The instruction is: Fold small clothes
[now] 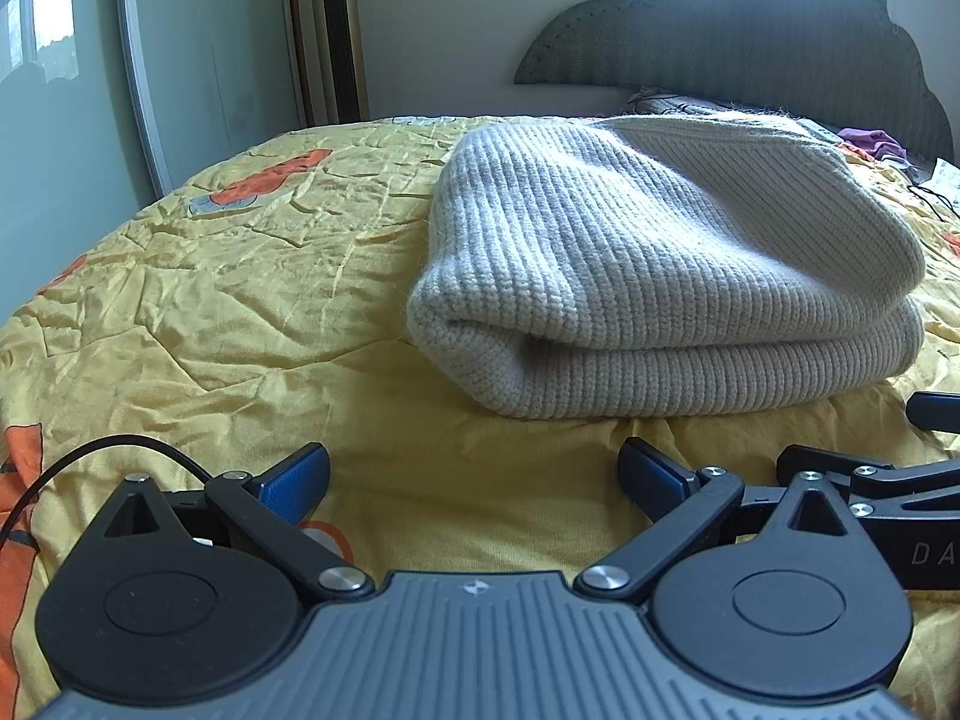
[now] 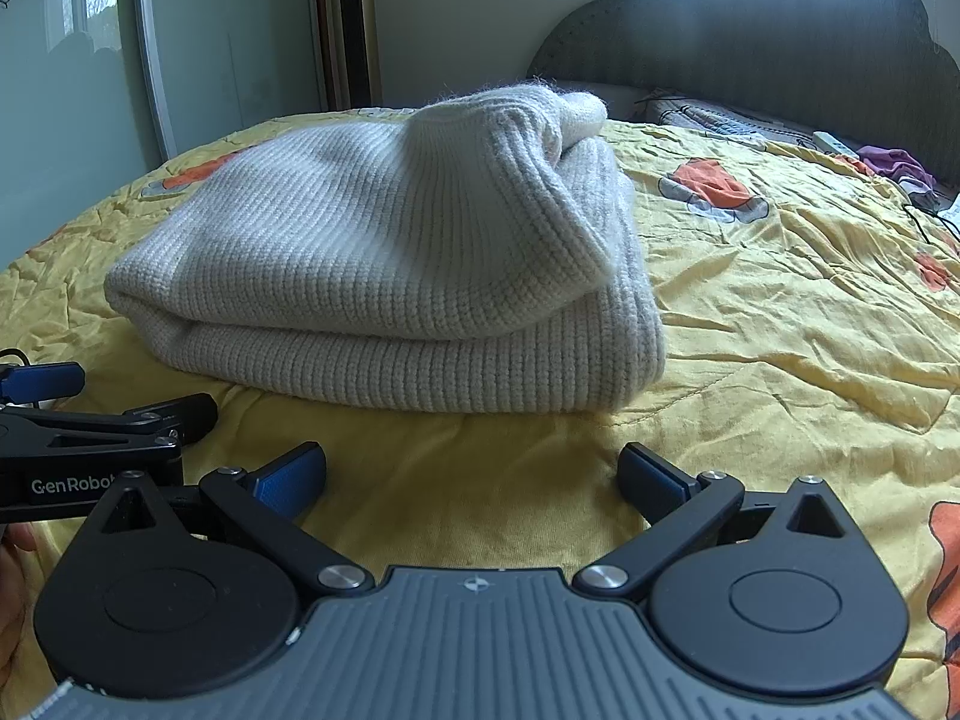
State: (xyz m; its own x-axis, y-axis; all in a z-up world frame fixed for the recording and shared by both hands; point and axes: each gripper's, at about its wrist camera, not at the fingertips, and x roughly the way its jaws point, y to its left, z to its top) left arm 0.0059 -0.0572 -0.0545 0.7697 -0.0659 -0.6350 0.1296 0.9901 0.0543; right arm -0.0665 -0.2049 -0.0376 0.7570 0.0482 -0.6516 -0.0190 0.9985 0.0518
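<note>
Garment: a cream ribbed knit sweater (image 1: pixel 660 276) was seen lying folded in thick layers on the yellow quilt (image 1: pixel 240 300), ahead of both tools and touched by neither.
Left gripper (image 1: pixel 474 480): its jaws were held wide apart with nothing between them, low over the quilt just short of the sweater's near folded edge.
Right gripper (image 2: pixel 471 477): its jaws were likewise spread apart and empty, just beside the left tool and near the sweater's front edge.
Stage: the fold was judged largely done, since stacked layers and a rounded near edge were shown; a raised hump at the far top of the pile in the right wrist view suggested a sleeve or collar not laid flat.
Risk, bulk: the thick knit could be expected to spring open if only the top layer were pinched, and the stack could be undone.
Risk, slide: the smooth, wrinkled quilt could be dragged along with the sweater if a jaw were pushed under the edge.
Risk, collision: the two tools were close together, so they could be knocked against each other in a shared reach.
Background: a dark headboard (image 1: pixel 750 30) and a tall tower fan (image 1: pixel 339 30) were seen beyond the bed.
</note>
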